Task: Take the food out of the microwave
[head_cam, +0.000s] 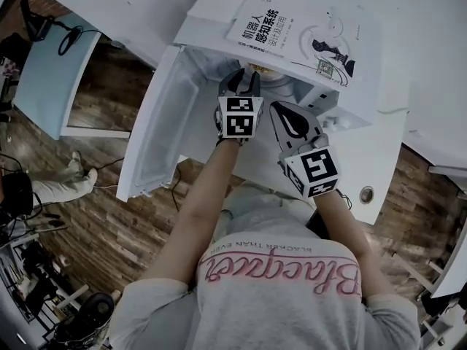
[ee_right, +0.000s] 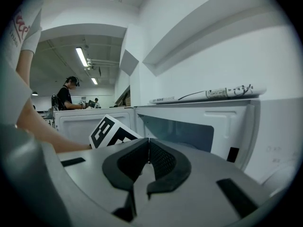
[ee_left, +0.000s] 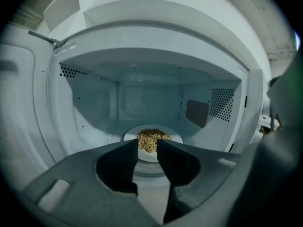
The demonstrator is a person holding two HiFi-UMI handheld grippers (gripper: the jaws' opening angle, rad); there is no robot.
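- The microwave (head_cam: 206,29) stands with its door (head_cam: 157,122) swung wide open to the left.
- The food (ee_left: 151,135), a small heap of yellow-brown grains, lies on a white plate (ee_left: 173,137). The plate sits in the middle of the microwave floor, deep inside the chamber.
- The left claw (head_cam: 244,79) is at the mouth of the chamber and points toward the food. In the left gripper view, the left claw (ee_left: 147,143) has its jaws a little apart with a narrow gap. Nothing is between them; the food shows through the gap, farther back, and is not touched.
- The right claw (head_cam: 277,108) is just outside the microwave, beside the left one and a little behind it. In the right gripper view, the right claw (ee_right: 147,140) has its jaw tips pressed together and it holds nothing.
- A book (head_cam: 292,28) lies flat on top of the microwave.
- Another person (ee_right: 68,91) stands far in the background of the right gripper view.
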